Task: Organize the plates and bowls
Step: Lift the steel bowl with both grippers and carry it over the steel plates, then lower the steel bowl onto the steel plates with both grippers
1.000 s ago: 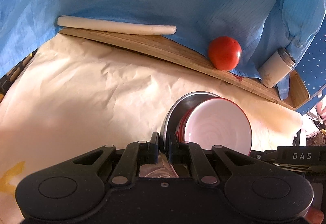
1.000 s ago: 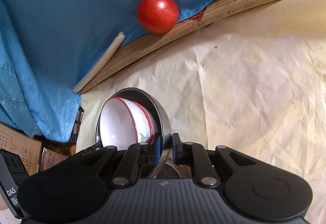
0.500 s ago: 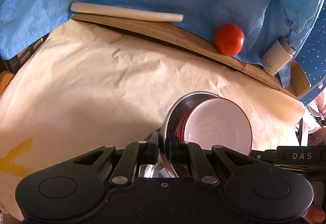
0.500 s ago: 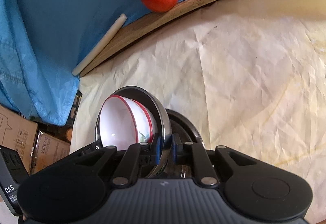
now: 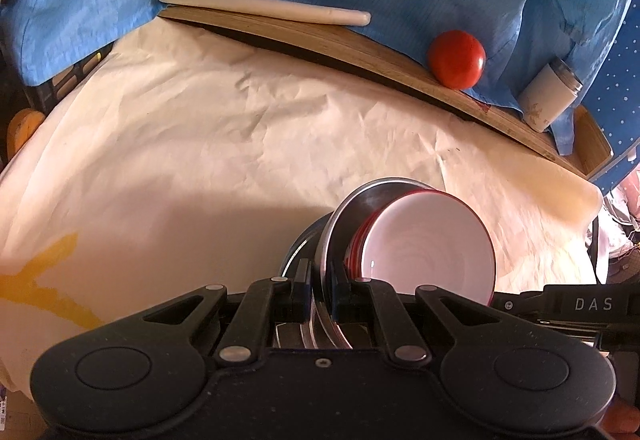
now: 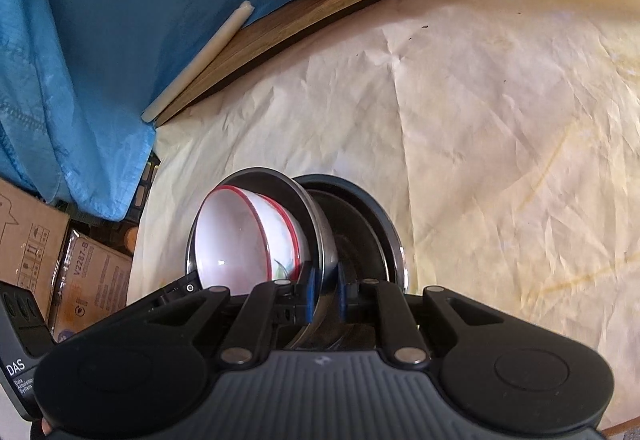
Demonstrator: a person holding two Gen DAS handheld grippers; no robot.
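Low in both wrist views, the left claw point(image 5: 321, 290) and right claw point(image 6: 325, 294) are each clamped on opposite rims of the steel bowl point(image 5: 344, 228), with red-rimmed bowls point(image 6: 244, 240) nested inside, above a dark dish point(image 6: 360, 224). Thin rim grips may slip; tilting could spill the inner bowls.

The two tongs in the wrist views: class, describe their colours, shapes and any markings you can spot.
Both are matte black plastic. The left tongs and the right tongs each have a wide body with two round raised discs, angled linkage arms joined by silver rivets, and blue pads on the fingertips. The right body is ribbed grey in the middle. White "DAS" lettering shows on each one's side. No cables or sleeves show.
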